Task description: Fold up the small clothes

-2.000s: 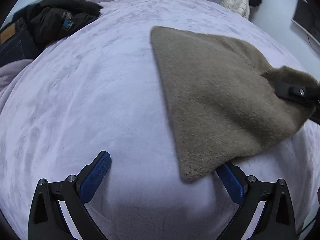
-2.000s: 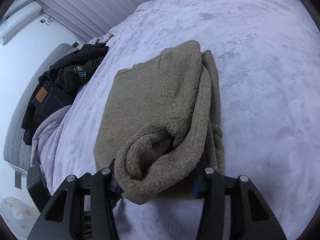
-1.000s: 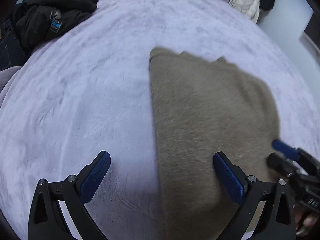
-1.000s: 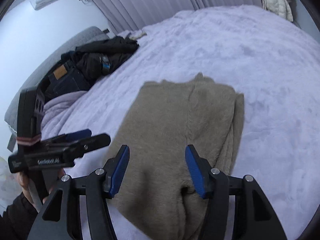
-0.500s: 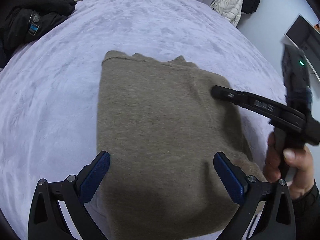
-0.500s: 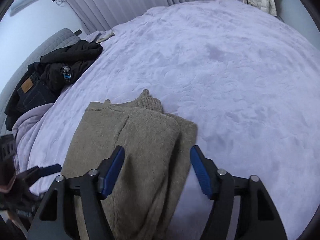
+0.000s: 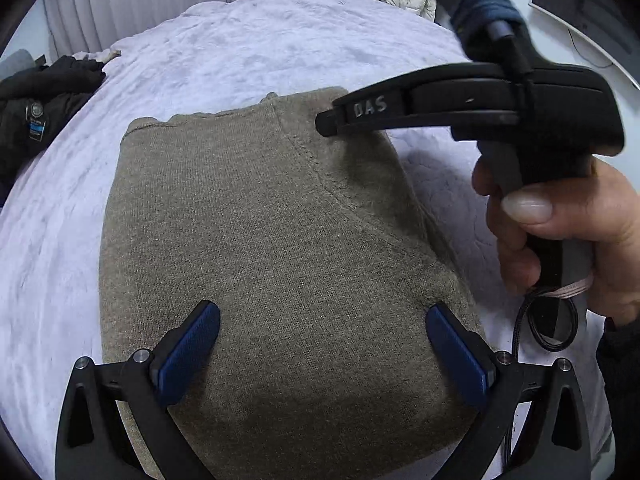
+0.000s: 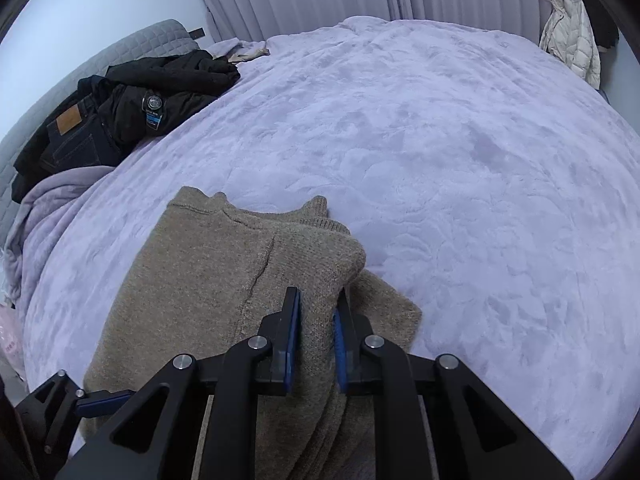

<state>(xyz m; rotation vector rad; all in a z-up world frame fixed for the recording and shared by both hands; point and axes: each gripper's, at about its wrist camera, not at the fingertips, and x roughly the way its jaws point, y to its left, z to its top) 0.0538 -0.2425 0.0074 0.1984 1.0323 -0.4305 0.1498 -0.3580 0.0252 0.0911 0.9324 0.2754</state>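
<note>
A folded taupe knit sweater (image 7: 256, 240) lies on the lilac bed; it also shows in the right wrist view (image 8: 208, 280). My left gripper (image 7: 320, 344) is open, its blue pads spread wide just above the sweater's near part, holding nothing. My right gripper (image 8: 316, 316) is shut on the sweater's folded right edge, with cloth pinched between its blue pads. In the left wrist view the right gripper (image 7: 460, 108) reaches over the sweater's far right corner, held by a hand (image 7: 568, 240). The left gripper's fingertip (image 8: 104, 400) shows at the lower left of the right wrist view.
The lilac fleece blanket (image 8: 480, 200) covers the bed. A heap of black jacket and jeans (image 8: 120, 116) lies at the far left, also in the left wrist view (image 7: 36, 104). A white puffer jacket (image 8: 572, 36) hangs at the far right. Curtains stand behind the bed.
My right gripper has closed on the sweater's folded right edge. My left gripper has come closer over the sweater and stays open.
</note>
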